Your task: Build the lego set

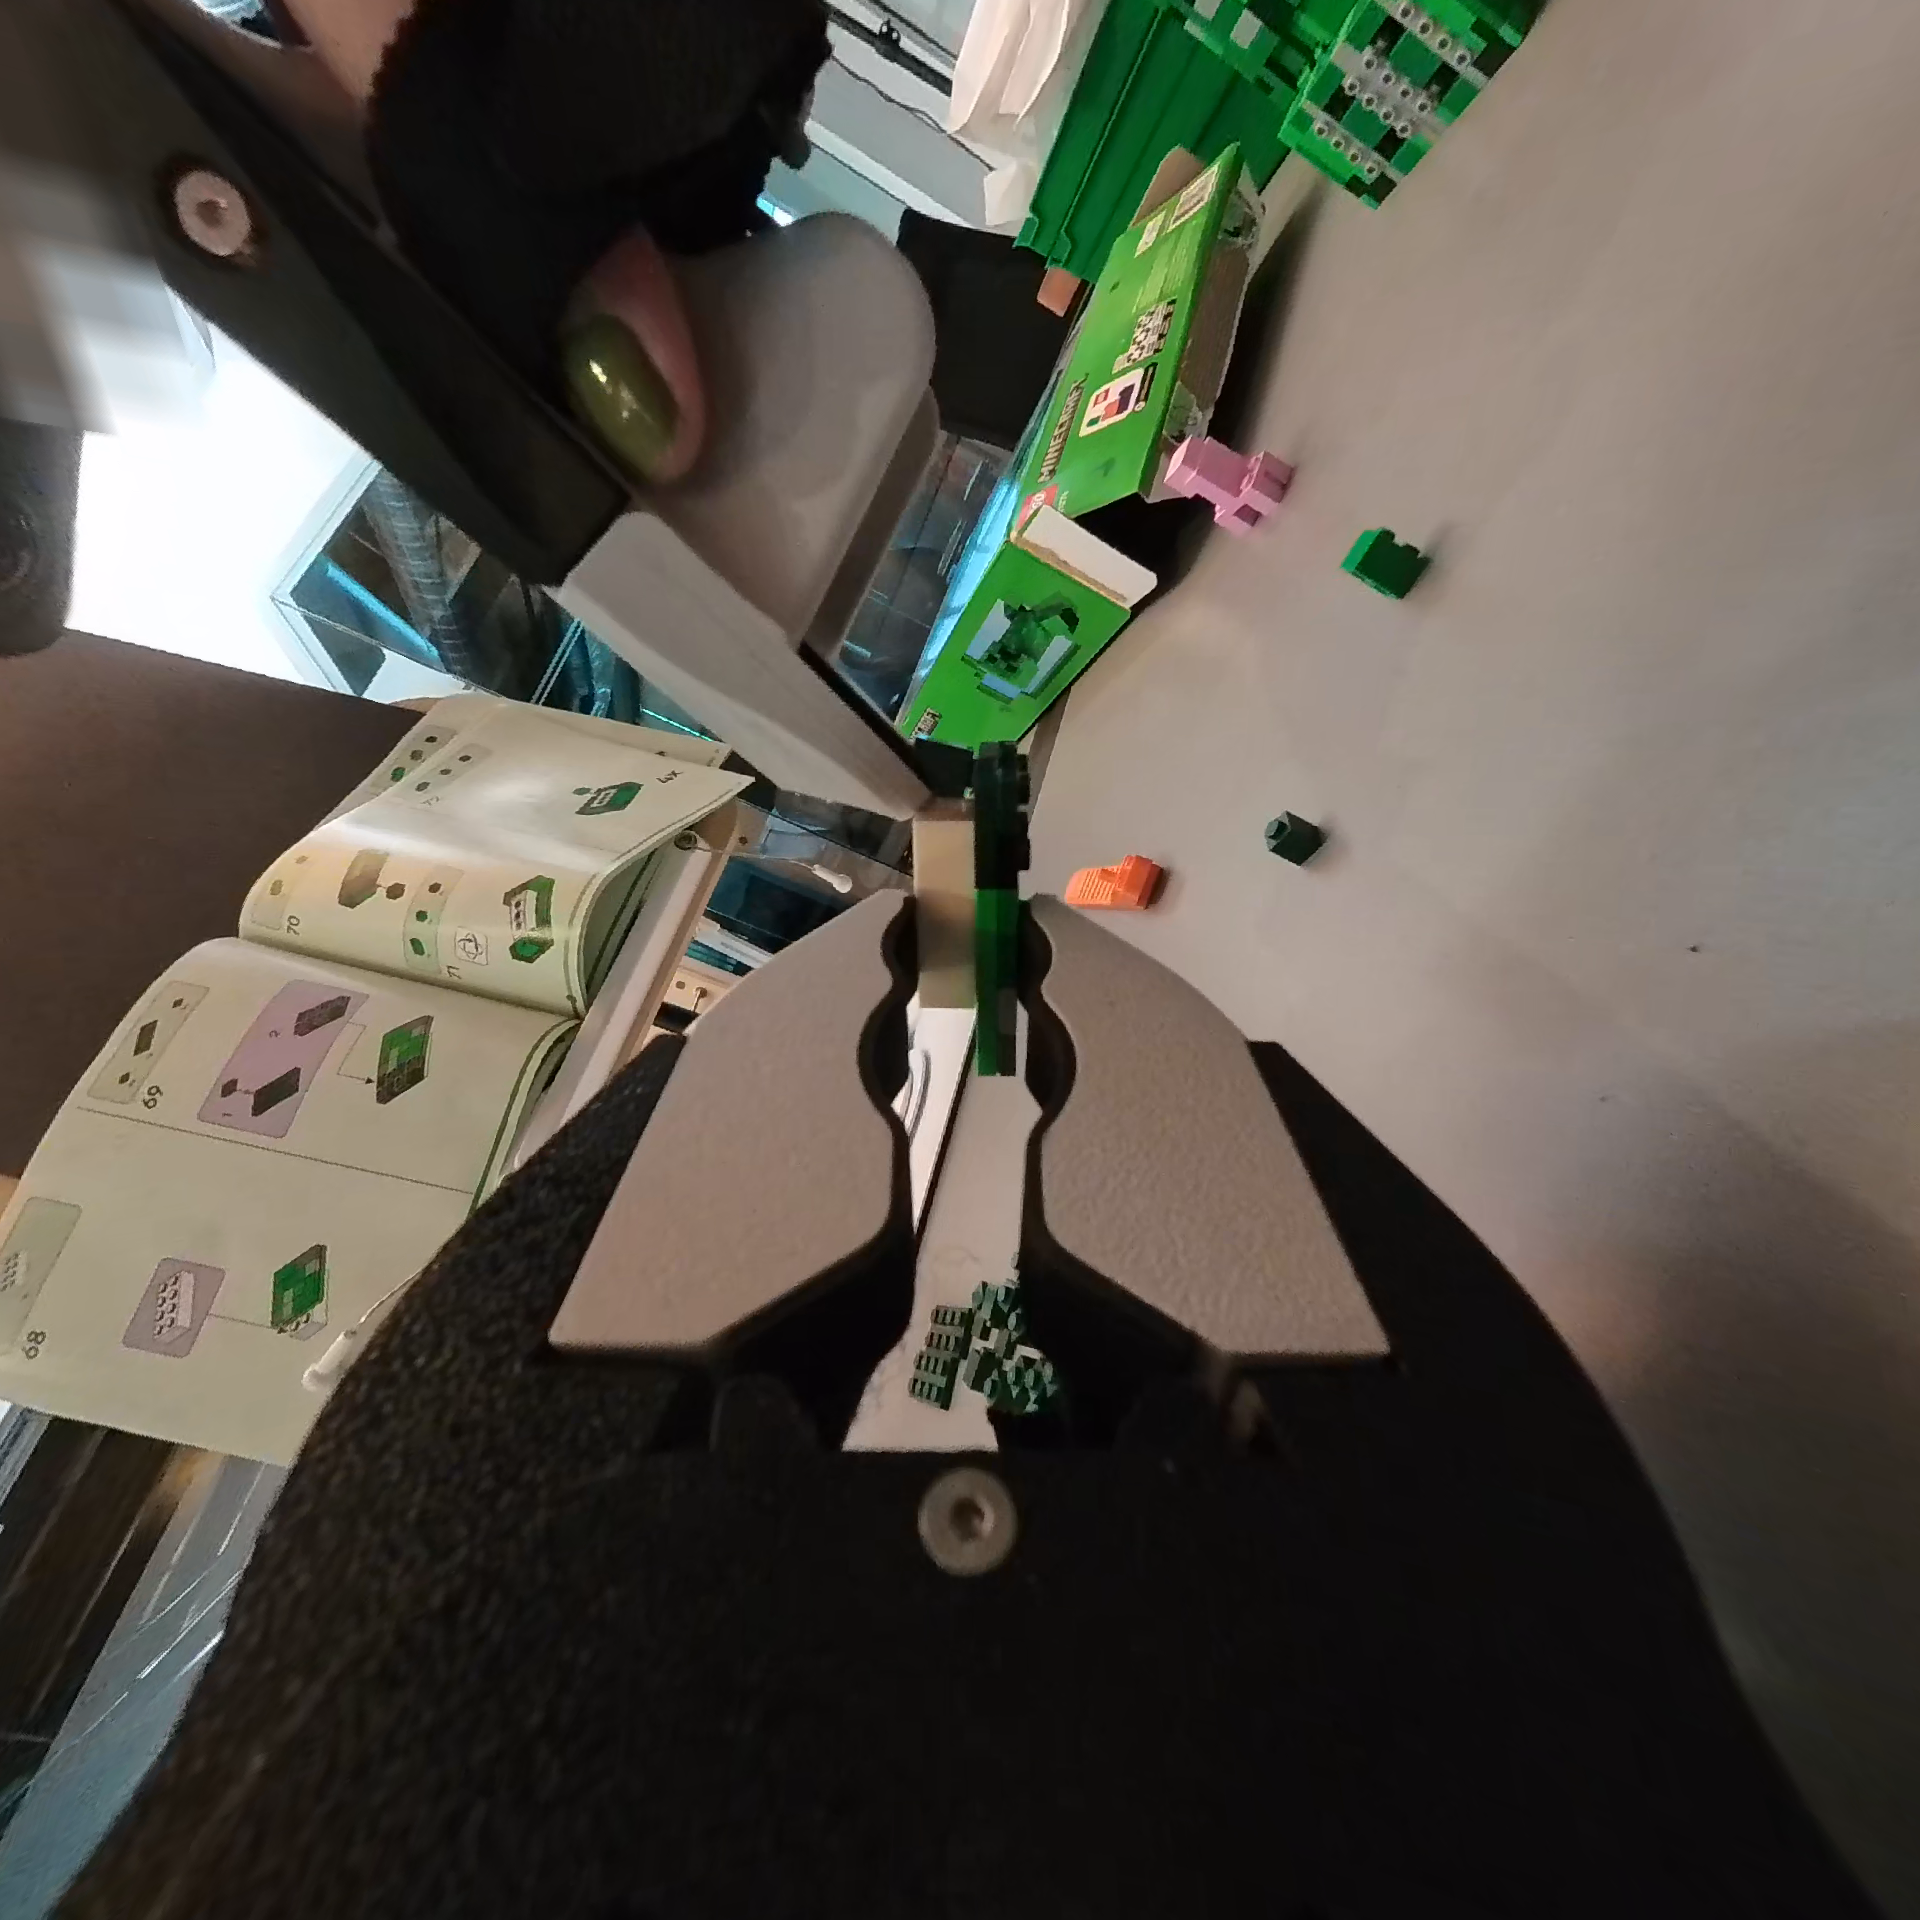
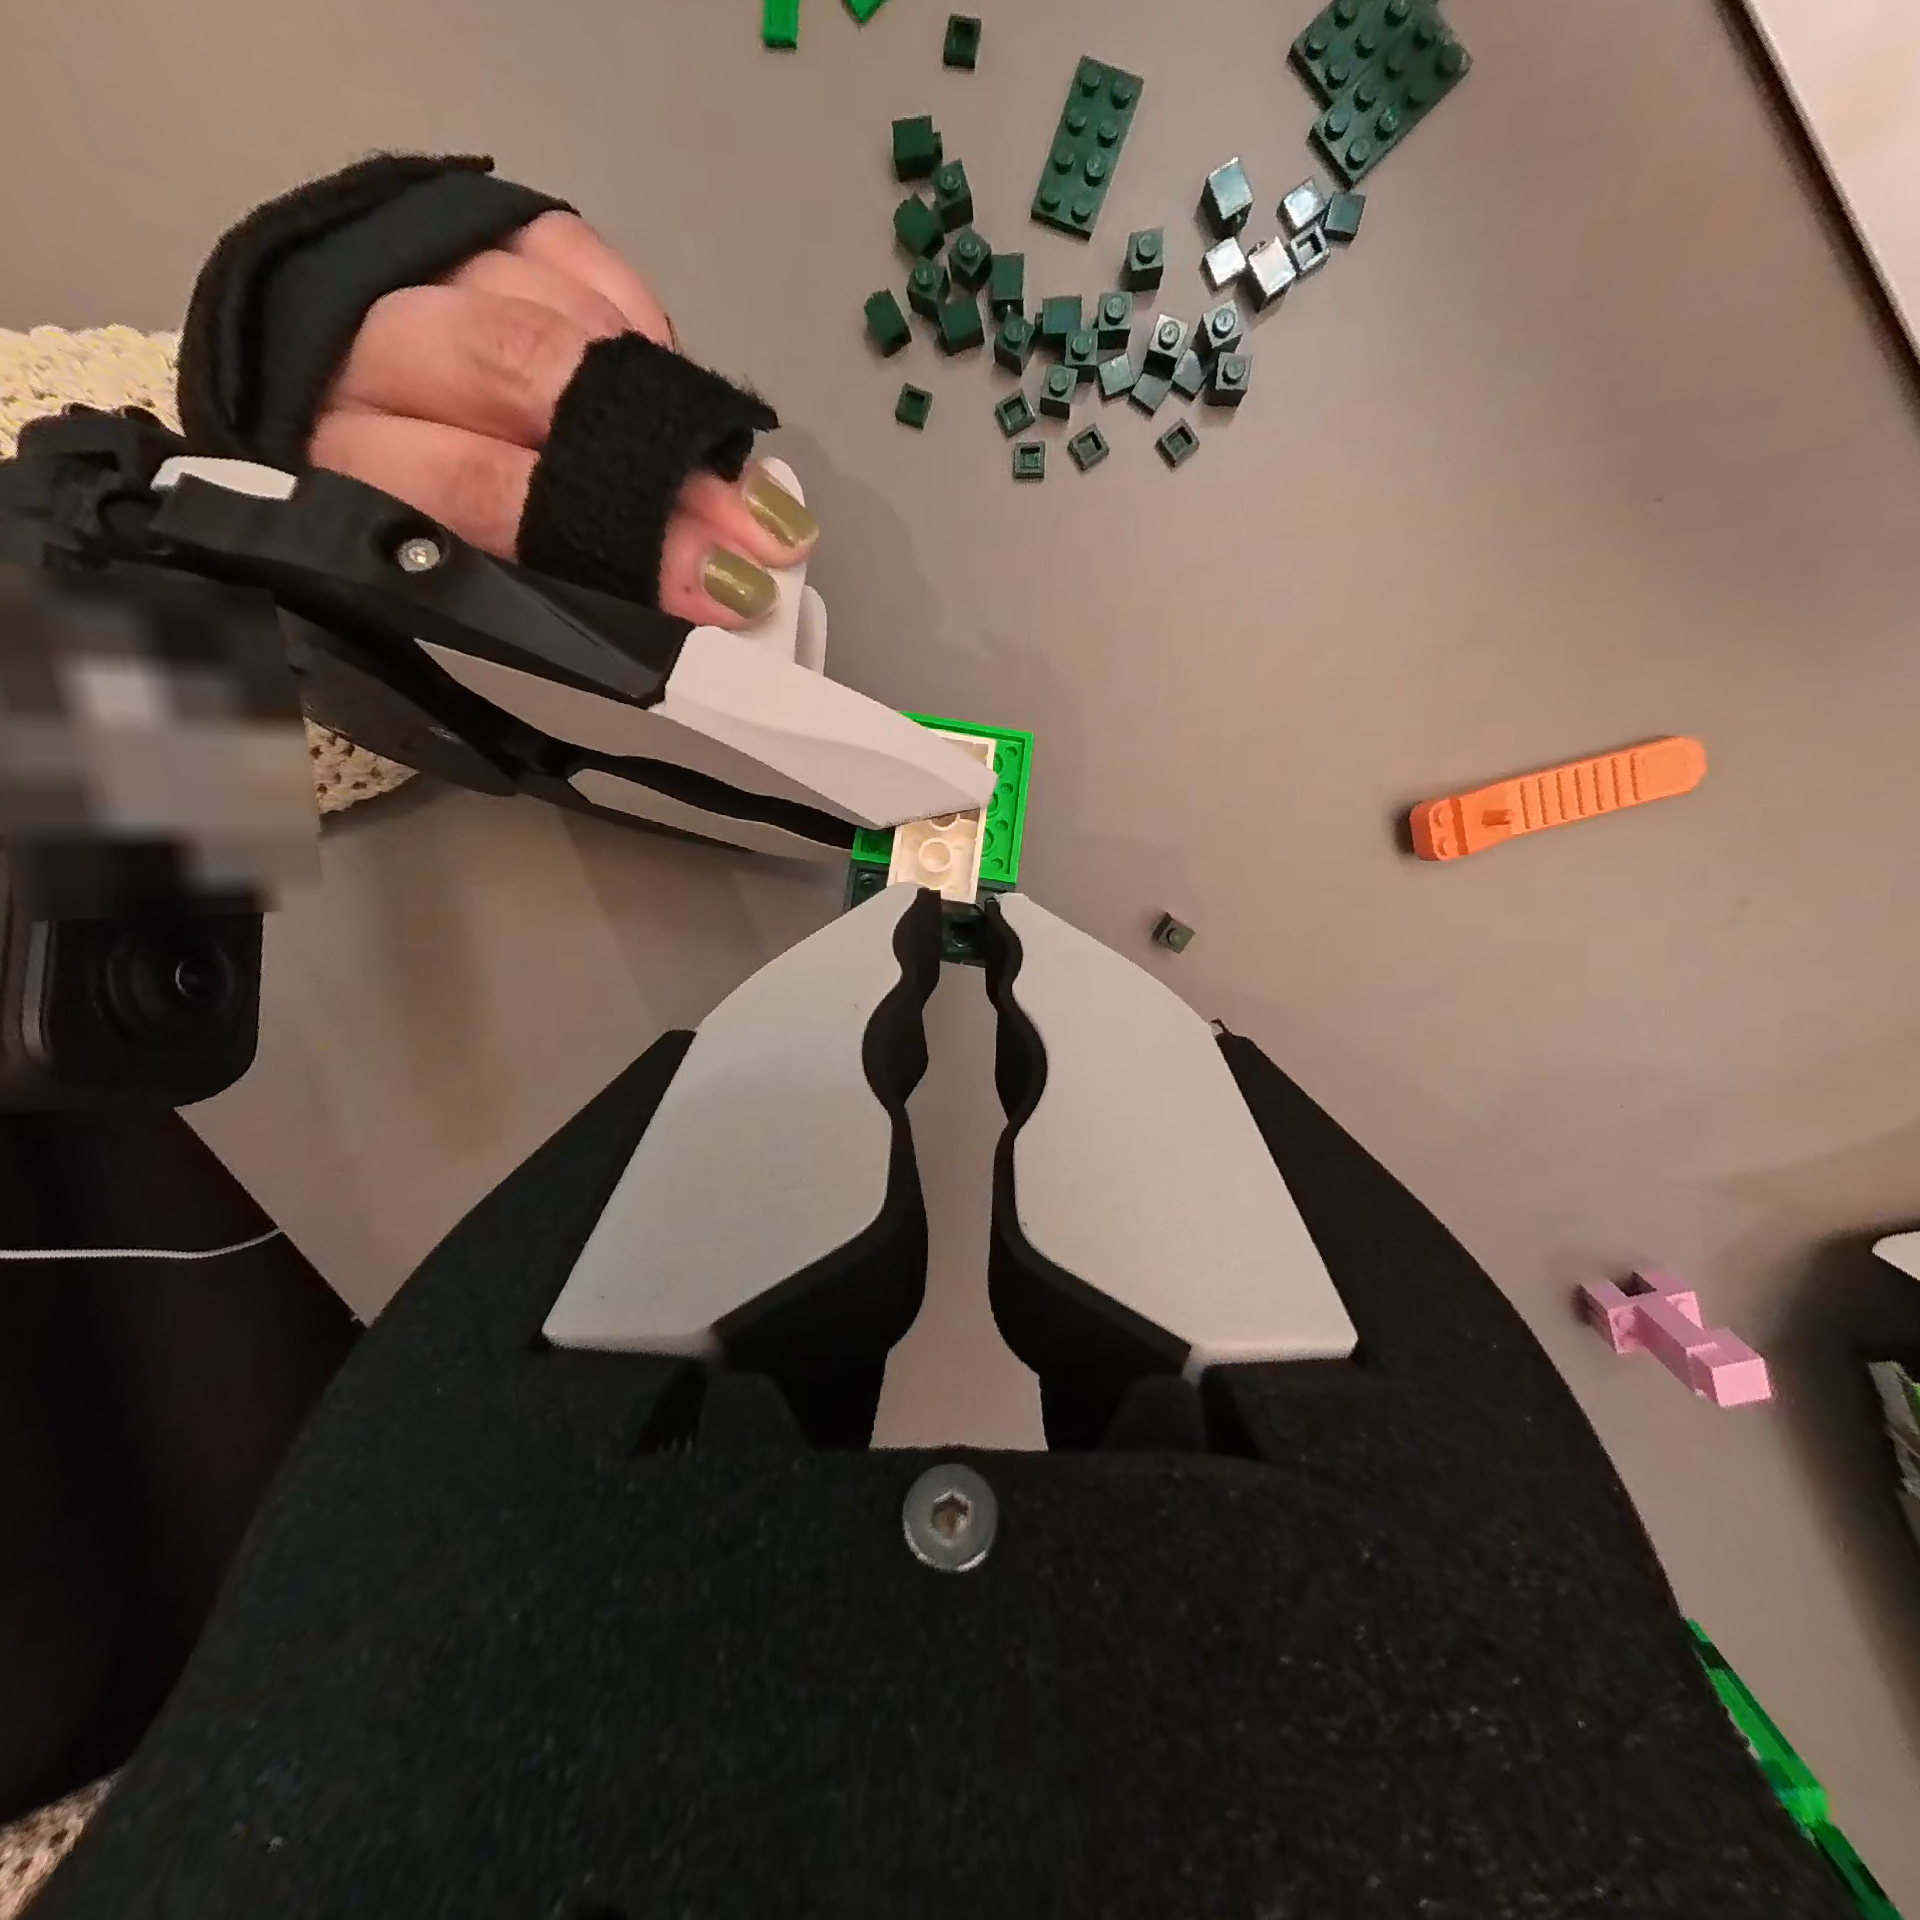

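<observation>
A small build, a bright green plate with a white brick on it, is held above the grey table. My left gripper is shut on it, and I see the green plate and white brick edge-on between its fingers. In the right wrist view the left gripper comes in from the left. My right gripper has its jaws narrow, pinching a small dark green brick at the build's near edge. Its tip shows in the left wrist view.
An open instruction booklet is at the left and a green box lies behind. On the table are an orange brick separator, a pink pig, a pile of small dark green pieces, dark green plates and a large green build. The grippers are tip to tip, or close to it. The orange brick separator is about equally far from each gripper, around 15 centimeters.
</observation>
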`<control>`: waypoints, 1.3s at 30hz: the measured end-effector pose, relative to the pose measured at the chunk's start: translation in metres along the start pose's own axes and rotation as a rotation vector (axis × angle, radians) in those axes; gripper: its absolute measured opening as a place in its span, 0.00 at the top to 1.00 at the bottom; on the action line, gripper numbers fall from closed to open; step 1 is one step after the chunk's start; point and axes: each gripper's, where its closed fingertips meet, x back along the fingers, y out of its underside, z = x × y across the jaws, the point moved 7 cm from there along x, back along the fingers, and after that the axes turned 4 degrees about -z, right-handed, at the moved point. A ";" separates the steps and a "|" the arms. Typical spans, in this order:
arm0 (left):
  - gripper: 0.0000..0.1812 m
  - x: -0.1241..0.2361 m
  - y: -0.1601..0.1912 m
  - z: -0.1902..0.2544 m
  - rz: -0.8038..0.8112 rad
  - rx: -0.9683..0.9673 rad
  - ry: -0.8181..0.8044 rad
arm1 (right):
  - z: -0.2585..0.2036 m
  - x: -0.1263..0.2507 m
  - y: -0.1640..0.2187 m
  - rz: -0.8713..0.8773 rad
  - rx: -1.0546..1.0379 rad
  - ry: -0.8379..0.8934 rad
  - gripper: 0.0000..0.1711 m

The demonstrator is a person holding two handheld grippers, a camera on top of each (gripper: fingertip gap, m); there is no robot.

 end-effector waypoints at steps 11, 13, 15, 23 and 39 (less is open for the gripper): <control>0.91 -0.001 0.000 0.000 -0.001 0.000 0.006 | -0.002 0.000 -0.001 -0.004 -0.005 0.014 0.94; 0.91 -0.001 0.000 0.001 -0.002 0.000 0.008 | -0.003 -0.001 -0.002 -0.008 0.001 0.016 0.95; 0.91 -0.001 0.001 0.000 0.000 0.003 0.007 | -0.003 0.000 -0.002 -0.006 0.003 0.026 0.95; 0.91 -0.001 0.000 0.000 0.003 0.008 0.010 | -0.004 0.008 -0.002 0.063 0.006 0.044 0.93; 0.91 0.003 -0.007 -0.001 0.041 -0.011 -0.024 | -0.027 0.000 0.066 0.694 0.068 0.211 0.91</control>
